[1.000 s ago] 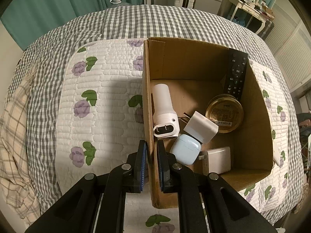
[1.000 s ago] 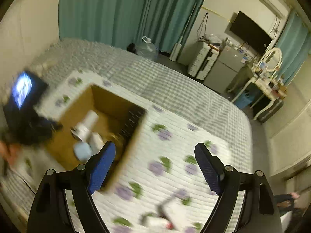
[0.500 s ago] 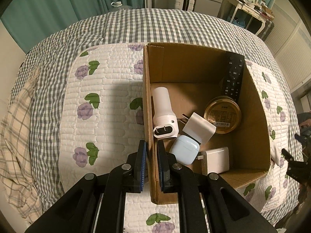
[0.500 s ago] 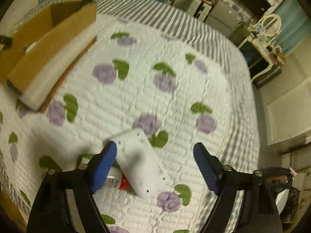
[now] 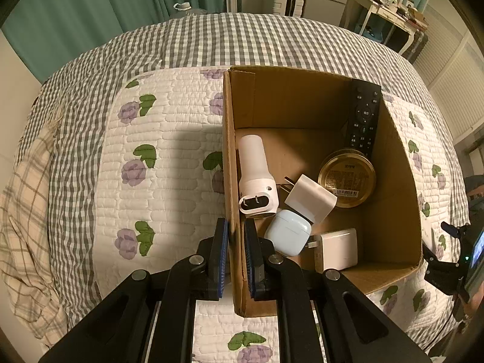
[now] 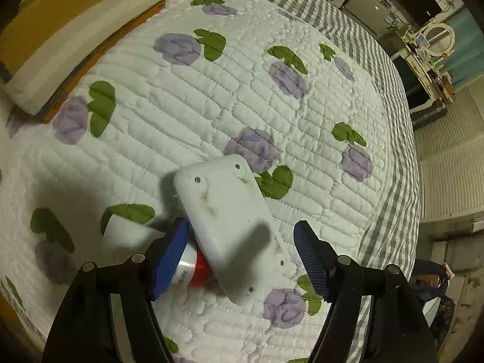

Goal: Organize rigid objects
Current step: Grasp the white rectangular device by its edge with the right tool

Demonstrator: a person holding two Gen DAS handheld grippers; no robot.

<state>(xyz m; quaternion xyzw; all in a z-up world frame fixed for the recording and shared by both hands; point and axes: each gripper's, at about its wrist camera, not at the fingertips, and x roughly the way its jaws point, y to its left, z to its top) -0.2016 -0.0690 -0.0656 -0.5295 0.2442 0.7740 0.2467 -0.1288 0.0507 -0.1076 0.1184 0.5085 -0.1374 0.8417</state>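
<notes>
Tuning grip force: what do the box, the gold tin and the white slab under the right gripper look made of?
Box: brown corrugated cardboard, matte, raw cut edges; the left gripper clamps its wall.
Gold tin: probably metal, shiny lid with a printed label.
White slab: looks like hard moulded plastic, smooth, visible screws, some grime. It sits between the open fingers of the right gripper.

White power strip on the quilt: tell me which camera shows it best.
The right wrist view. The white power strip lies back side up between the open right gripper fingers, partly covering a red-and-silver item. The left wrist view shows none of it, only the cardboard box whose wall the left gripper clamps.
</notes>
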